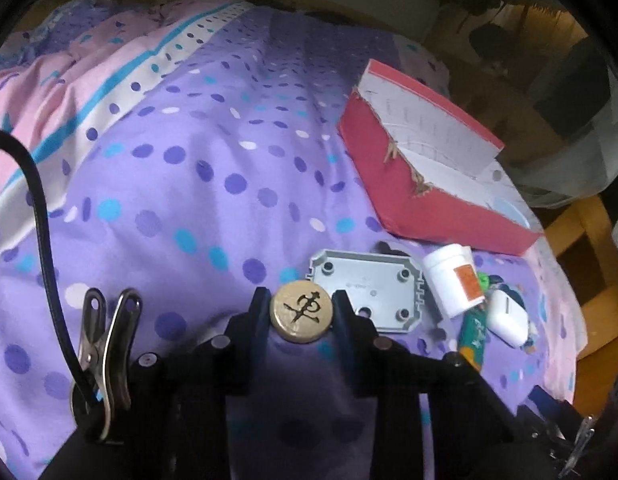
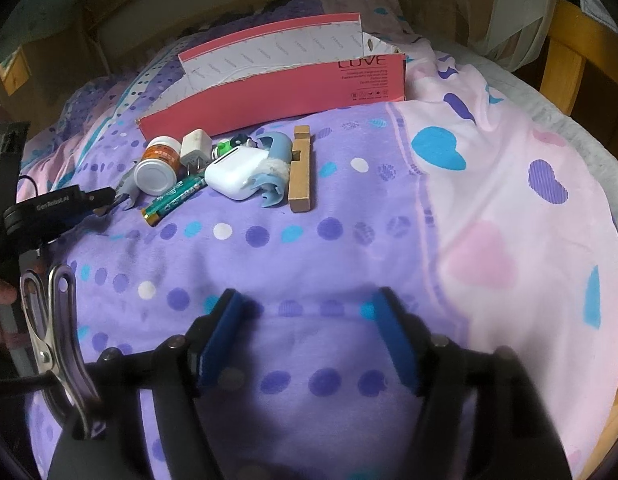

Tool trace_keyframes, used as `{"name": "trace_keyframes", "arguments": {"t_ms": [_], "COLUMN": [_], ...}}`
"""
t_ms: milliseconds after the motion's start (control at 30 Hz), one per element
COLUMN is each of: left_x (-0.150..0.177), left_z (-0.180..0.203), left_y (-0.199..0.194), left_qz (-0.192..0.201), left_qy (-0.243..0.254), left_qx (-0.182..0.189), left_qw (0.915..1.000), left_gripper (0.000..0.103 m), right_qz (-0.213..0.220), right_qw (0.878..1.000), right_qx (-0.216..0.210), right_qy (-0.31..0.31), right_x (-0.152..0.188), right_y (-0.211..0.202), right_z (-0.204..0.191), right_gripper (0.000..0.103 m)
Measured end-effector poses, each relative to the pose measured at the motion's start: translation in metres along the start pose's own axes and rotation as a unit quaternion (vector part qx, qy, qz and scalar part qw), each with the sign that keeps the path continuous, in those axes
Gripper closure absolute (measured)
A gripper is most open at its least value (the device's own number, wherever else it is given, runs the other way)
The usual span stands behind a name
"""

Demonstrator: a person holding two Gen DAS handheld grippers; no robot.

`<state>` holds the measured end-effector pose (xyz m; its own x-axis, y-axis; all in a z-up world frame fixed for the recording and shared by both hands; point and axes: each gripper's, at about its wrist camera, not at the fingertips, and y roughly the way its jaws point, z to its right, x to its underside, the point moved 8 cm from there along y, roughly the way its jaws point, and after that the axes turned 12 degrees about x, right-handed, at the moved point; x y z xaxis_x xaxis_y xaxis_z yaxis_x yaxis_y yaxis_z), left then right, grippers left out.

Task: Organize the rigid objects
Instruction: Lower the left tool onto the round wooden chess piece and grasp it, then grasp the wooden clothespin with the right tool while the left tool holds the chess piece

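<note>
My left gripper (image 1: 301,300) is shut on a round wooden chess piece (image 1: 301,311) with a black character on its face, held just above the purple dotted bedspread. Beyond it lie a grey plastic plate (image 1: 369,292), a white jar (image 1: 453,280) with an orange label, a green battery (image 1: 473,336) and a white earbud case (image 1: 507,318). A red open cardboard box (image 1: 409,184) sits at the right. My right gripper (image 2: 309,300) stands open over bare bedspread with nothing between its fingers. The right wrist view shows the box (image 2: 293,92), jar (image 2: 159,166), white charger plug (image 2: 195,148), earbud case (image 2: 237,176), blue clip (image 2: 275,168) and wooden block (image 2: 301,168).
The bed's pink quilt section (image 2: 509,200) spreads to the right. A wooden bed frame (image 2: 569,40) rises at the far right edge. The left gripper's body (image 2: 57,208) reaches in from the left of the right wrist view, next to the pile. A folded quilt (image 1: 69,80) lies at the far left.
</note>
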<state>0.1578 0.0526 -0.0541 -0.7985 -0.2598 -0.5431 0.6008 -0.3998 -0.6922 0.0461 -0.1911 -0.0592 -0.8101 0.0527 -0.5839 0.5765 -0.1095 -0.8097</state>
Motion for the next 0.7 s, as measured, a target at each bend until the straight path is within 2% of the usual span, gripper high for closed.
{"name": "trace_keyframes", "arguments": {"t_ms": [67, 133, 233, 300, 400, 467, 533, 600, 633, 700], "left_x": [0.0, 0.003, 0.025, 0.049, 0.085, 0.101, 0.103, 0.103, 0.106, 0.106], "left_z": [0.003, 0.015, 0.059, 0.086, 0.1, 0.1, 0.1, 0.096, 0.094, 0.094], "left_y": [-0.008, -0.023, -0.054, -0.061, -0.05, -0.042, -0.04, -0.036, -0.035, -0.034], "left_qz": [0.018, 0.039, 0.064, 0.045, -0.019, -0.052, -0.053, -0.062, -0.066, -0.067], "left_qy": [-0.001, 0.012, 0.085, 0.13, 0.147, 0.157, 0.155, 0.141, 0.137, 0.132], "left_qx": [0.015, 0.012, 0.028, 0.029, 0.038, 0.021, 0.018, 0.025, 0.028, 0.025], "left_qw": [0.9997, 0.9991, 0.9939, 0.9901, 0.9882, 0.986, 0.9864, 0.9877, 0.988, 0.9887], "left_gripper": [0.071, 0.071, 0.07, 0.07, 0.07, 0.07, 0.07, 0.068, 0.067, 0.067], "right_qz": [0.0, 0.0, 0.0, 0.0, 0.0, 0.0, 0.002, 0.017, 0.022, 0.027], "right_qw": [1.0, 1.0, 1.0, 1.0, 1.0, 1.0, 1.0, 0.999, 0.998, 0.996], "right_qx": [0.001, 0.001, 0.001, 0.002, 0.001, 0.001, -0.003, -0.021, -0.022, -0.001], "right_qy": [0.0, 0.0, 0.0, 0.0, 0.0, 0.0, 0.004, 0.044, 0.062, 0.09], "right_x": [0.0, 0.0, 0.0, 0.0, 0.001, 0.0, 0.0, -0.003, -0.005, -0.011], "right_y": [0.0, 0.0, 0.0, 0.0, 0.0, 0.0, 0.0, -0.005, -0.007, -0.011], "right_z": [0.0, 0.0, 0.0, 0.0, 0.0, 0.0, 0.0, 0.01, 0.017, 0.034], "right_gripper": [0.033, 0.032, 0.032, 0.032, 0.032, 0.032, 0.032, 0.04, 0.05, 0.052]}}
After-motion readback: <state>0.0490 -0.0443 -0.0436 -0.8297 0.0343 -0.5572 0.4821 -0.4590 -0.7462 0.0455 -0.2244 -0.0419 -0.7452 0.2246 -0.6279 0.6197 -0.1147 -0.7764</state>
